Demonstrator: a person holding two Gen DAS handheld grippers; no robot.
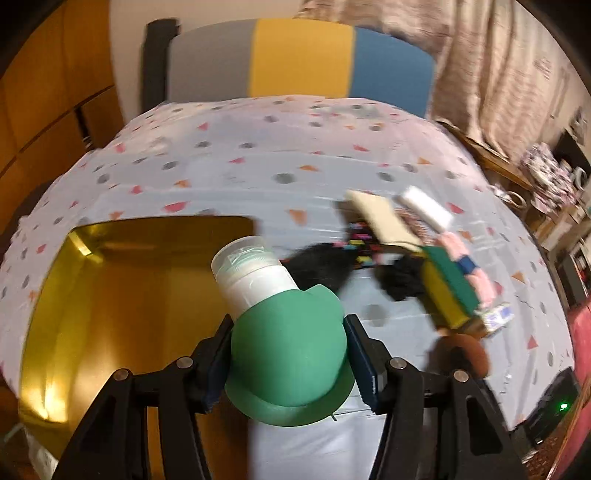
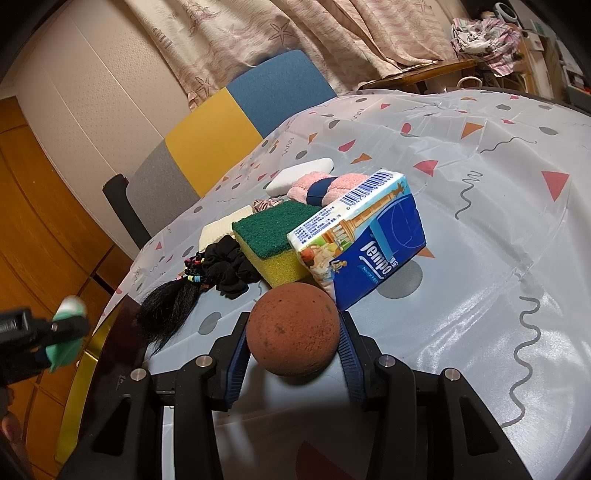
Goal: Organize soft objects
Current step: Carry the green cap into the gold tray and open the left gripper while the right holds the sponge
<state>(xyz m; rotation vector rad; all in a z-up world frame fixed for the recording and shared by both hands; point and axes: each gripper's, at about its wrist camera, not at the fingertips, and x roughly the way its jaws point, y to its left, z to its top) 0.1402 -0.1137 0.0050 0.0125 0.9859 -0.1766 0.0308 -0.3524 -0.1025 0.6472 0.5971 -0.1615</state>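
Observation:
My left gripper (image 1: 290,363) is shut on a soft green bottle (image 1: 288,350) with a white cap, held above the near edge of a gold tray (image 1: 110,295). My right gripper (image 2: 293,347) is shut on a brown foam ball (image 2: 293,328), just in front of a pile of soft objects: a blue Tempo tissue pack (image 2: 369,236), a green-and-yellow sponge (image 2: 269,236), a black scrunchie (image 2: 225,269), a black hair tuft (image 2: 173,310), a pink cloth roll (image 2: 321,186), a white sponge (image 2: 299,177) and a beige sponge (image 2: 221,229). The left gripper also shows in the right wrist view (image 2: 55,332), at far left.
The table wears a pale cloth with triangles and dots (image 1: 258,158). A grey, yellow and blue chair back (image 1: 303,59) stands behind it. Curtains (image 2: 295,29) hang at the back. Cluttered shelves (image 2: 517,37) are to the right. Wooden cabinet doors (image 1: 44,92) are to the left.

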